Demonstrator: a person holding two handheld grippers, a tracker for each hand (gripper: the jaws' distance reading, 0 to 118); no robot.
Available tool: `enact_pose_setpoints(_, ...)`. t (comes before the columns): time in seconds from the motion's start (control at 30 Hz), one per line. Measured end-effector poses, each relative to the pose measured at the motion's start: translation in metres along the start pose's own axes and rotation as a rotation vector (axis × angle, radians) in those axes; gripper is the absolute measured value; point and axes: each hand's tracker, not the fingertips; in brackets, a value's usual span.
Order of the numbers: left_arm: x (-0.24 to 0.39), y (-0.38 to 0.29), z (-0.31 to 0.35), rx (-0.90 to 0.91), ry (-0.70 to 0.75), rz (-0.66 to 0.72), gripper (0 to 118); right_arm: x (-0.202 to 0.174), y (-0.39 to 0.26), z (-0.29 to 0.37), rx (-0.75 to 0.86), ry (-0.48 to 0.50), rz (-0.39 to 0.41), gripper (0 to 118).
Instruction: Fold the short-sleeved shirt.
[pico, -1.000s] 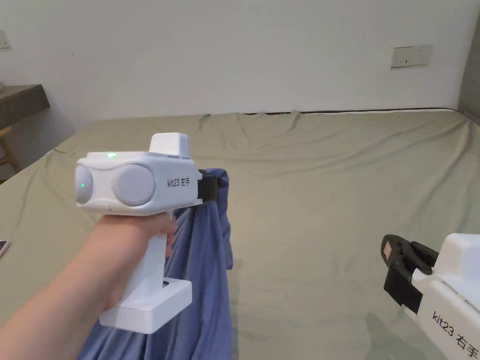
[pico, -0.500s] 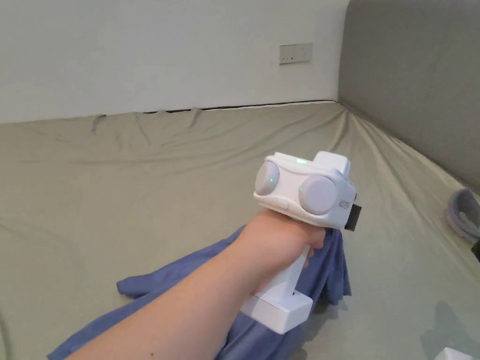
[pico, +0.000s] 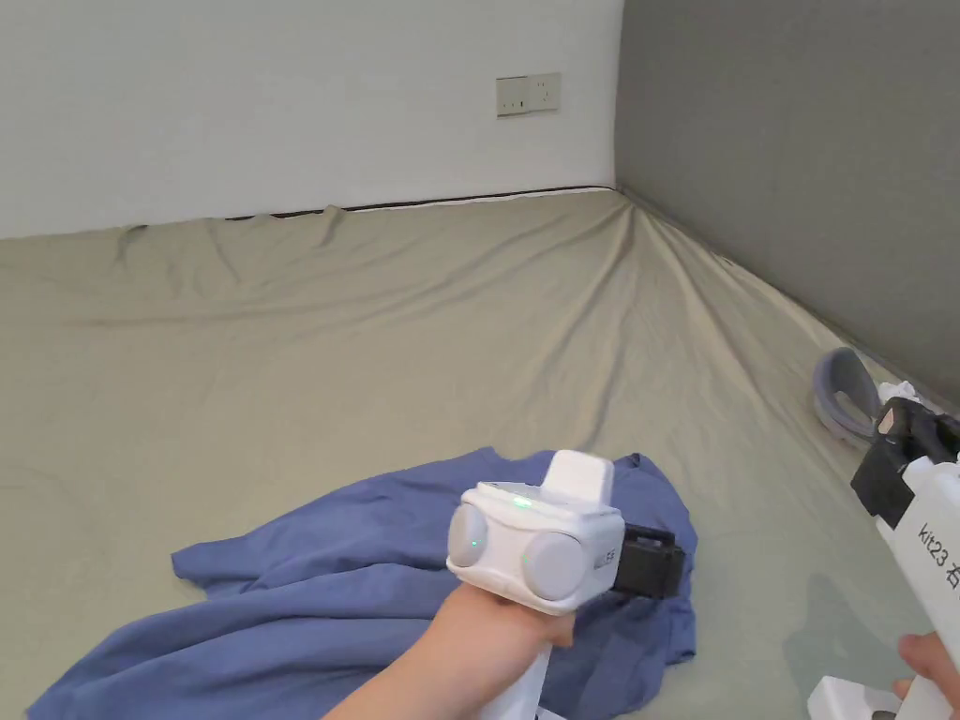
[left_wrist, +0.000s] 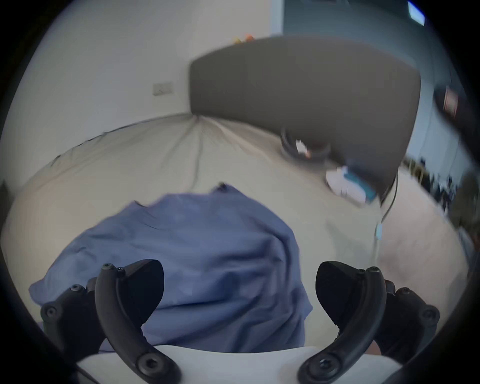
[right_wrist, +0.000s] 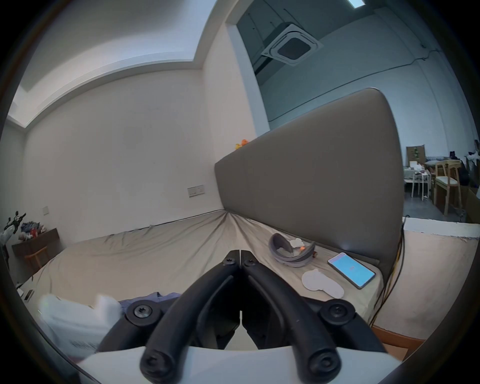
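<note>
Wide bed (pico: 309, 319) under an olive-grey sheet, set into a corner of white wall and grey padded headboard (right_wrist: 311, 187)

Blue short-sleeved shirt (pico: 356, 581) dumped in a rumpled heap on the near part of the sheet, unfolded, sleeves and hem impossible to tell apart among the bunched cloth

Left gripper (left_wrist: 240, 293) just above the shirt's right-hand edge, jaws spread wide with nothing between them; blue fabric visible through the gap in the left gripper view

Right gripper (right_wrist: 240, 256) off to the right, well apart from the shirt, jaws pressed tip to tip and empty

Beside the headboard: curved grey band (right_wrist: 288, 250) cupping small white and orange bits, too small to name; phone (right_wrist: 350, 270) with lit screen; flat white pad (right_wrist: 322, 283)

Likely trouble from here: blind pinch into the heap catching 2 layers at once, dragging the whole bundle instead of spreading it; pull toward the right sweeping cloth into the clutter by the headboard; fold begun before flattening, locking creases in
</note>
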Motion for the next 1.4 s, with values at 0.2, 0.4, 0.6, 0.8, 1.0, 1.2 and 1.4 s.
enact_pose_setpoints(0.2,-0.096,-0.002,0.16,0.301,0.311,0.153,101,-0.044,-0.012,-0.013,-0.041,0.15,0.081,0)
enact_pose_setpoints(0.4,-0.159,-0.06,0.309,0.44,0.71,0.135,60,-0.105,-0.031,-0.009,-0.105,0.335,0.194,0)
enact_pose_setpoints(0.6,-0.195,-0.107,0.354,0.37,0.831,0.207,0,-0.145,-0.041,0.01,-0.108,0.448,0.28,0)
enact_pose_setpoints(0.8,-0.196,-0.122,0.332,0.27,0.711,0.203,0,-0.16,-0.038,0.019,-0.097,0.465,0.311,0)
enact_pose_setpoints(1.0,-0.208,-0.11,0.313,0.178,0.629,0.264,0,-0.155,-0.038,0.018,-0.108,0.468,0.314,0)
enact_pose_setpoints(1.2,-0.276,-0.098,0.245,0.018,0.365,0.438,62,-0.151,-0.035,0.009,-0.151,0.455,0.262,0)
enact_pose_setpoints(1.4,-0.299,-0.102,0.189,-0.143,0.486,0.453,101,-0.142,-0.033,0.0,-0.146,0.449,0.238,0)
